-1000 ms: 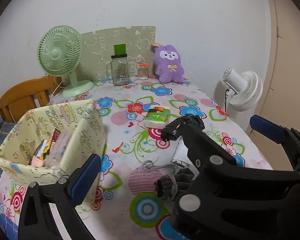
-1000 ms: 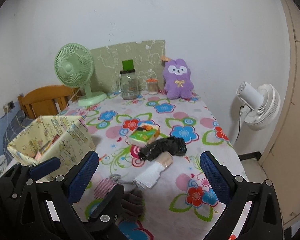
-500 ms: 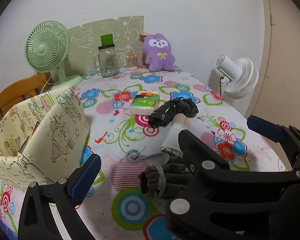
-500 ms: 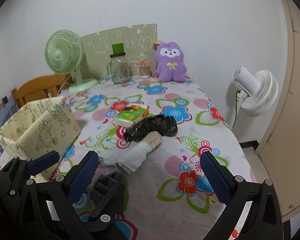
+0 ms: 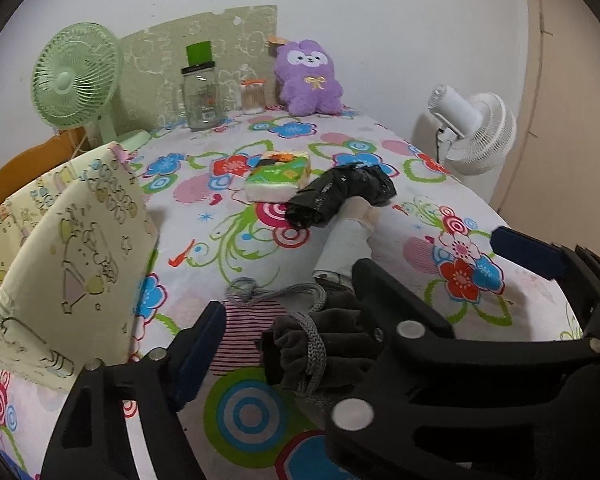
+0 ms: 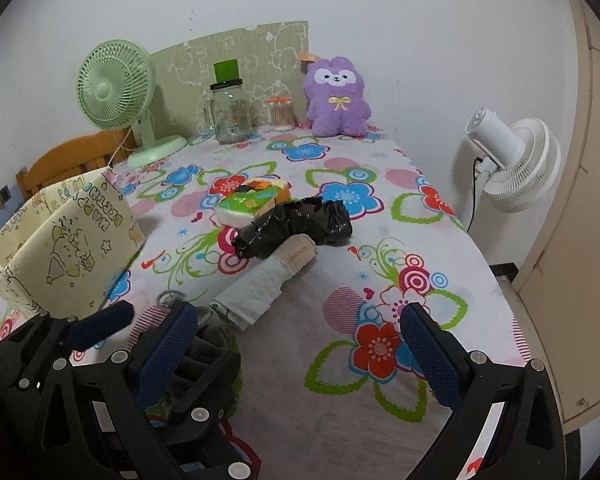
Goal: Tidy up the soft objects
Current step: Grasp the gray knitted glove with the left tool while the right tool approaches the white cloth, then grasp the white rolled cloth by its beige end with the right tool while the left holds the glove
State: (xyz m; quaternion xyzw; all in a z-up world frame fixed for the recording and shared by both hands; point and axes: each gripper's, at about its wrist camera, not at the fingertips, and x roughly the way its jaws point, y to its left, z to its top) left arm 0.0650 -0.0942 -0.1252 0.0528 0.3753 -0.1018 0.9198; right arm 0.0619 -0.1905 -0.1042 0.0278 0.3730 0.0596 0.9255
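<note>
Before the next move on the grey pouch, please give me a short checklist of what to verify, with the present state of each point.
1. Grey pouch between the fingers of the left hand-held gripper: cannot tell, one finger is hidden; the jaws have just been closing.
2. Visible left pad pressing the pouch: not ok, there is a gap.
3. Right hand-held gripper open and empty: ok.
4. Pouch cord clear of the white sock: cannot tell.
5. Yellow box upright: ok.

A fuzzy purple plush rabbit (image 6: 336,98), clear glossy glass jar (image 6: 231,114), crinkled shiny black plastic bag (image 6: 296,226), soft grey drawstring cloth pouch (image 5: 320,344) and matt printed paper box (image 6: 68,248) share the floral tablecloth (image 6: 300,300).
</note>
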